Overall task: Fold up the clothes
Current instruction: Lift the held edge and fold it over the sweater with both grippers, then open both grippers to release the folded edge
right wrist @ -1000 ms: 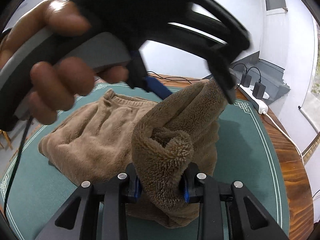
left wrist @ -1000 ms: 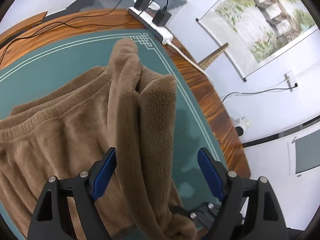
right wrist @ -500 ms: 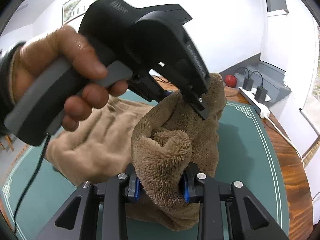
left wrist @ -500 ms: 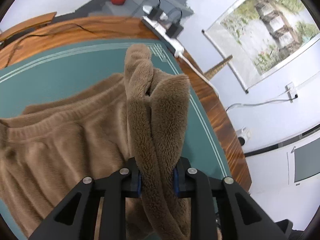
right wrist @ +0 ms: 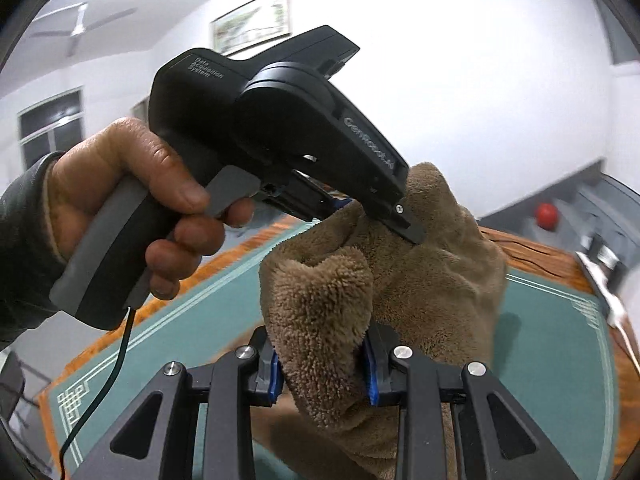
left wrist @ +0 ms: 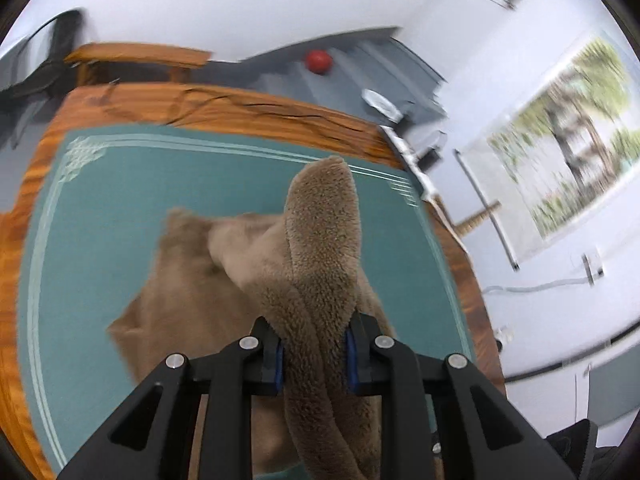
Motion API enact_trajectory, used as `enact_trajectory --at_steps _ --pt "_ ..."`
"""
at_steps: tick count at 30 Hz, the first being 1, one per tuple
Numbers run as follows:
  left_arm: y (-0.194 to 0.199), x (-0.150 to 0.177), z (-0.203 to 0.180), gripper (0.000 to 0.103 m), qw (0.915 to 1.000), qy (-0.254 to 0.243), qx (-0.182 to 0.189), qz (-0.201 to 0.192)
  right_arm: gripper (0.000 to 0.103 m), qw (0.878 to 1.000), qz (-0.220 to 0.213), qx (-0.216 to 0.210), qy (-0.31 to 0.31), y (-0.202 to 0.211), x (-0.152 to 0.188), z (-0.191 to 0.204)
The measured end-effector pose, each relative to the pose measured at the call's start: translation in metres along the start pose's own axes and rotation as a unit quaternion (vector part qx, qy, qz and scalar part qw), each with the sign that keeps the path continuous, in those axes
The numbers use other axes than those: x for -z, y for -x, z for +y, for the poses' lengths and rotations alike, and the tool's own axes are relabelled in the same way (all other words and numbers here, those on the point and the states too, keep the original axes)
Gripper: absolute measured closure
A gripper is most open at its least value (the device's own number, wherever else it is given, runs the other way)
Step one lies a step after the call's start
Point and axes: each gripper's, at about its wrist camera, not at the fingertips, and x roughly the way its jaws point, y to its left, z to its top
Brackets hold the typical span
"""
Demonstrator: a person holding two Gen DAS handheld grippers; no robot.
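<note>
A brown fleece garment is lifted at one end above the green mat, while its other end trails on the mat. My left gripper is shut on a thick fold of it. My right gripper is shut on a bunched fold of the same fleece garment. The right wrist view shows the left gripper just ahead and above, biting the cloth's upper edge, held by a person's hand. The two grips sit close together.
The green mat covers a wooden table. A power strip with plugs lies at the table's far right edge. A red ball rests on a grey ledge behind. A wooden bench stands beyond the table.
The left gripper's jaws closed on the fleece fold. Both grippers then rose and swept across the table with the cloth, so more of the mat shows beneath it.
</note>
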Motion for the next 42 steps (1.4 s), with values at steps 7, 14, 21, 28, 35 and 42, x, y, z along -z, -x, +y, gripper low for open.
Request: enact_trajectory --at_steps 7,14,21,28,35,42 --pt "-0.012 0.034 0.079 0.078 0.9971 0.073 -0.022 0.007 0.071 0.996 0.060 -0.066 0.030 -0.056 0.010 0.044" --pt "-0.039 0.059 0.121 0.078 0.9930 0.117 -0.008 0.016 0.070 0.989 0.113 -0.090 0.031 -0.092 0.031 0.050" --pt "-0.047 0.068 0.140 0.059 0.9911 0.132 0.015 0.010 0.047 0.985 0.114 -0.127 0.014 -0.077 0.028 0.036" --pt "-0.009 0.064 0.120 0.055 0.9949 0.087 -0.049 -0.014 0.047 0.994 0.073 -0.074 -0.040 -0.022 0.016 -0.018" --pt "0.036 0.067 0.052 0.046 0.9981 -0.006 -0.040 -0.047 0.047 0.994 0.081 -0.007 -0.068 0.001 0.020 -0.054" --pt "-0.022 0.100 0.028 0.044 0.9969 -0.042 -0.062 0.021 0.047 0.993 0.115 0.004 -0.039 -0.020 0.042 -0.043"
